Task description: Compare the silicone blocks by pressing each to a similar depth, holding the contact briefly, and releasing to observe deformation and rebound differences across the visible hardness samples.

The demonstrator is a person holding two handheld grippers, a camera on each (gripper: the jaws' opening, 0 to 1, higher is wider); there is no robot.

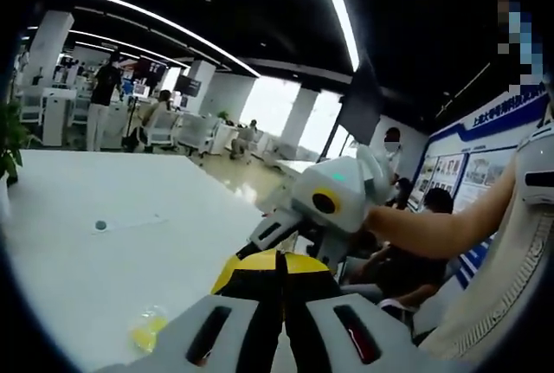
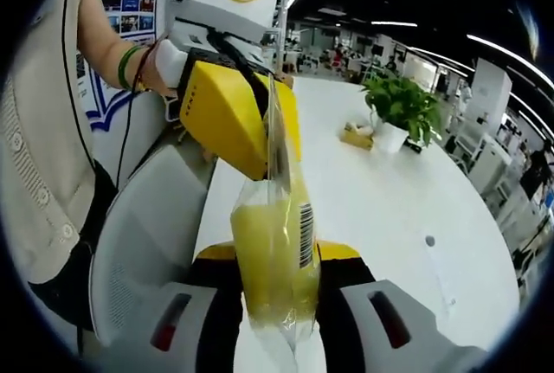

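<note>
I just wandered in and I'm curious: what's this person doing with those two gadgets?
A person is holding a handheld gripper in each hand over a white table. Between them they hold a clear plastic bag with a yellow block inside. The left gripper pinches the bag's top edge, while the right gripper seems to clamp the block from both sides. The block is off the table and still bagged, so no pressing is happening yet.
</note>
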